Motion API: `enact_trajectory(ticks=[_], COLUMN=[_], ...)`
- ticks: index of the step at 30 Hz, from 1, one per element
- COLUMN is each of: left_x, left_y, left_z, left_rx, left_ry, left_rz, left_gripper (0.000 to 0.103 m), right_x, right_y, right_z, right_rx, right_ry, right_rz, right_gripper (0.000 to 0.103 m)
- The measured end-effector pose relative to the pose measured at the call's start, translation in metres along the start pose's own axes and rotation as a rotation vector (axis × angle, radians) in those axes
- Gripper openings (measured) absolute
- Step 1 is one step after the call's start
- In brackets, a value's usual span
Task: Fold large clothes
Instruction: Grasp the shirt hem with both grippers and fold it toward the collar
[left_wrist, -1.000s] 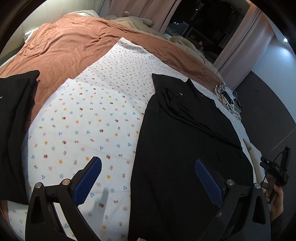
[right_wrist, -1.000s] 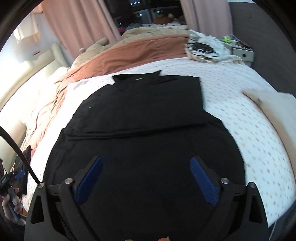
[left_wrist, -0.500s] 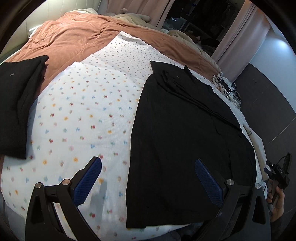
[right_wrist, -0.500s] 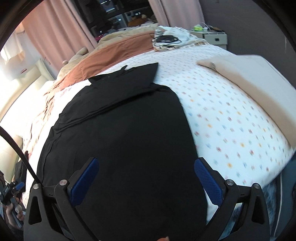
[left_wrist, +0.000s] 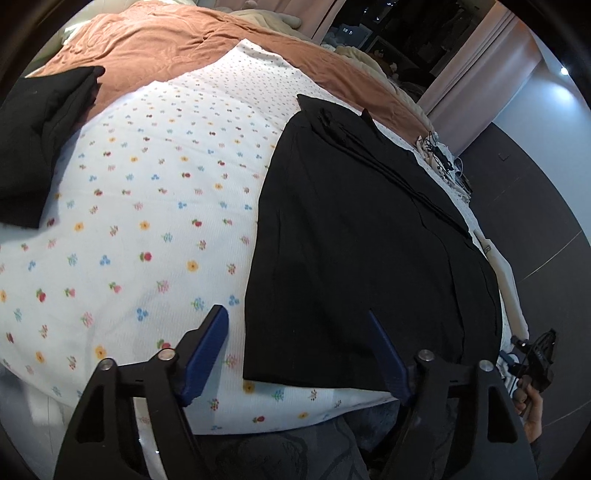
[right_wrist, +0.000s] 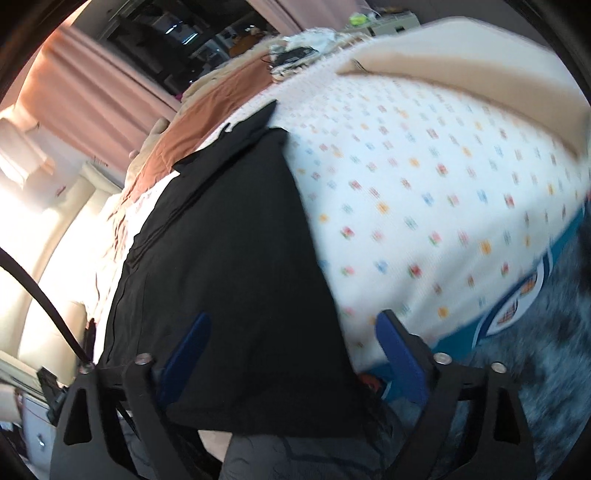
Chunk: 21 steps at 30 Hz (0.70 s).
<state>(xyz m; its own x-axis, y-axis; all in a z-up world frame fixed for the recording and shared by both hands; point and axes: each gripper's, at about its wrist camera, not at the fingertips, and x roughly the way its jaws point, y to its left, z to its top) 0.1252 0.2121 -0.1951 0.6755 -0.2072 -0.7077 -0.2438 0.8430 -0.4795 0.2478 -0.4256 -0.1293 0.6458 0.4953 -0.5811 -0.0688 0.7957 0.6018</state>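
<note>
A large black garment (left_wrist: 354, 240) lies flat on the flower-print sheet (left_wrist: 147, 221), sleeves folded in, collar at the far end. It also shows in the right wrist view (right_wrist: 229, 251). My left gripper (left_wrist: 299, 343) is open and empty, hovering over the garment's near left hem corner. My right gripper (right_wrist: 295, 347) is open and empty over the near right hem corner, at the bed's edge. The right gripper also shows at the far right of the left wrist view (left_wrist: 535, 354).
A folded black garment (left_wrist: 37, 136) lies at the far left on the sheet. A rust-brown blanket (left_wrist: 177, 44) covers the far side of the bed. A beige pillow (right_wrist: 480, 70) lies at the right. Cables and small items (right_wrist: 295, 55) sit at the far end. Grey rug (right_wrist: 554, 369) below.
Both grippers have pulled back toward the near edge of the bed and dropped lower. The garment's hem and the bed edge have come into view. The right view swung rightward.
</note>
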Motion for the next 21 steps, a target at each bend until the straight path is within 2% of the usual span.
enact_trajectory(ticks=[2,6,9,11,17,21], left_x=[0.002,0.003,0.002,0.001,-0.007,-0.002], left_y=[0.001,0.004,0.007,0.008,0.014,0.019], left_z=[-0.004,-0.008,-0.006,-0.006,-0.005,0.000], left_rx=[-0.009,-0.030,-0.056,-0.075,-0.116,-0.141], left_ry=[0.015,0.024,0.029,0.036,0.033,0.034], left_rz=[-0.013,-0.041,-0.067,-0.103,-0.256,-0.254], left_gripper=[0.067,0.067,0.067,0.067,0.067,0.067], right_x=[0.003,0.011,0.018,0.019,-0.012,-0.016], right_y=[-0.015,-0.035,-0.049,-0.056,-0.067,-0.081], right_z=[-0.007,-0.014,-0.016,-0.013,-0.003,0.013], right_rx=[0.039,0.077,0.114,0.127,0.090,0.122], right_ry=[0.026,0.084,0.125,0.135,0.078,0.037], right_rz=[0.025,0.100,0.193,0.249,0.430,0.455], right_gripper=[0.083,0.083,0.082,0.071,0.069,0.069])
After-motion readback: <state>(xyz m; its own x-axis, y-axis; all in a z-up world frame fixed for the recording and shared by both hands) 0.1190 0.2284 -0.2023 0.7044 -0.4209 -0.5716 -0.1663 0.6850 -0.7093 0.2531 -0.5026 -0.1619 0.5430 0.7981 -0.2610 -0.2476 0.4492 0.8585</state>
